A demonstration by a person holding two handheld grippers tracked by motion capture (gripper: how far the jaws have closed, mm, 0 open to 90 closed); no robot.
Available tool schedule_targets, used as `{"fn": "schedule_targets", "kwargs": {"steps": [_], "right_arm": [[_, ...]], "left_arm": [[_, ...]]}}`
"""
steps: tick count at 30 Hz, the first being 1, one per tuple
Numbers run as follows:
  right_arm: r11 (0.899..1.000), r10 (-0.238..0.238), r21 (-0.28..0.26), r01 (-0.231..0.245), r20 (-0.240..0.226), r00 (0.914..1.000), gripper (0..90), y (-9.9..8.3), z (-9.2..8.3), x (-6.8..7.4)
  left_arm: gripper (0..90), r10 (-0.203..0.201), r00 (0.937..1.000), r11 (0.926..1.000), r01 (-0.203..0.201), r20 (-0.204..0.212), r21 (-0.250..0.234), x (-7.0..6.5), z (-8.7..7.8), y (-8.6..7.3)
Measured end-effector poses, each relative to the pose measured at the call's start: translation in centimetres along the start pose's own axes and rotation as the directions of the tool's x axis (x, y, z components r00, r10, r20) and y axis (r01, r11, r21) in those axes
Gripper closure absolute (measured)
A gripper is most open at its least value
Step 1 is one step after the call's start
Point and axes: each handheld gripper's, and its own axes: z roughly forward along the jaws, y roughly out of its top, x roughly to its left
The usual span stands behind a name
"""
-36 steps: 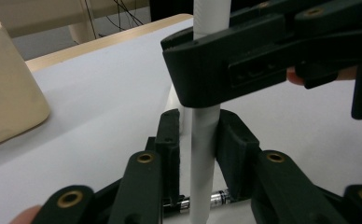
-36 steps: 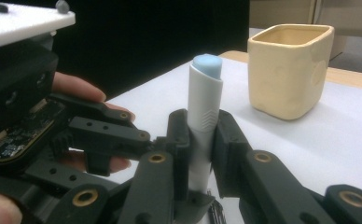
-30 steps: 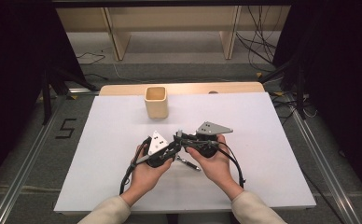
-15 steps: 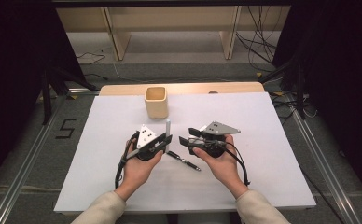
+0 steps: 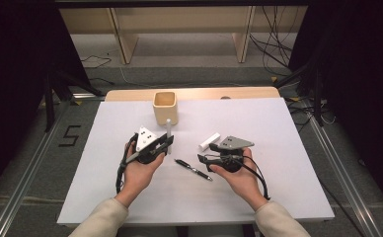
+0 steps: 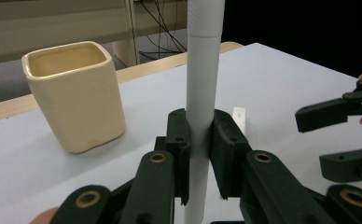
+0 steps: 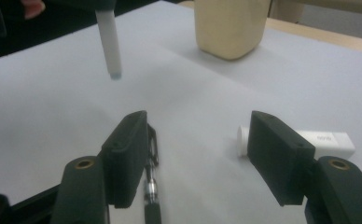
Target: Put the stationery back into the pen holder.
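Observation:
My left gripper (image 5: 167,143) is shut on a pale grey pen (image 5: 169,129) and holds it upright above the white table (image 5: 105,197). In the left gripper view the pads (image 6: 179,140) clamp the pen's barrel (image 6: 202,70). My right gripper (image 5: 205,152) stands to the right of it. Its jaws have just been opening, with nothing between them. In the right gripper view my right gripper (image 7: 198,149) hangs over the table, with a black pen (image 7: 151,186) lying under its left jaw. The black pen (image 5: 193,169) lies between my hands.
A cream square cup (image 5: 165,107) stands at the back middle of the table, just behind the held pen. A short white stick-like piece (image 5: 210,140) lies flat beside my right gripper, also seen as the white piece (image 7: 328,142). Dark floor surrounds the table.
The two grippers were together a second ago. The right gripper has opened and drawn away to the right and down. The left has carried the grey pen up and leftward.

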Motion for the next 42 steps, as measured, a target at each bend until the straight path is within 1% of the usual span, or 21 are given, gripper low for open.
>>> {"fn": "schedule_targets", "kwargs": {"steps": [2,3,5,18,29,37,42], "right_arm": [[1.0,-0.005,0.014,0.005,-0.001,1.0,38.4,-0.4,0.0,0.0],[0.999,-0.009,0.032,0.009,0.001,1.0,38.0,-0.6,0.0,-0.1],[0.999,-0.009,0.03,0.009,0.001,1.0,37.9,-0.7,0.0,-0.1],[0.998,0.004,0.062,-0.004,0.001,1.0,36.3,-1.9,-0.3,-0.4],[0.997,-0.002,0.084,0.002,0.0,1.0,34.5,-2.1,-0.2,-0.3],[0.995,-0.005,0.095,0.005,0.0,1.0,34.3,-2.3,-0.1,-0.4],[0.995,-0.008,0.099,0.008,-0.001,1.0,34.1,-2.3,-0.1,-0.4]], "left_arm": [[78.4,-0.003,1.0,1.0,0.003,-0.006,-0.004,0.2,0.1,0.1],[78.4,-0.005,0.9999,1.0,0.005,-0.009,-0.005,0.3,0.2,0.1],[78.4,-0.008,0.9999,0.9999,0.008,-0.013,-0.008,0.5,0.4,0.2],[78.4,-0.022,0.9986,0.9994,0.021,-0.047,-0.026,2.1,1.2,1.5],[78.4,-0.035,0.9963,0.9986,0.032,-0.078,-0.042,3.8,2.2,3.4],[78.3,-0.025,0.9953,0.9987,0.021,-0.094,-0.047,4.7,3.1,4.5],[78.3,-0.028,0.9945,0.9984,0.023,-0.101,-0.051,5.3,3.7,5.0]]}}
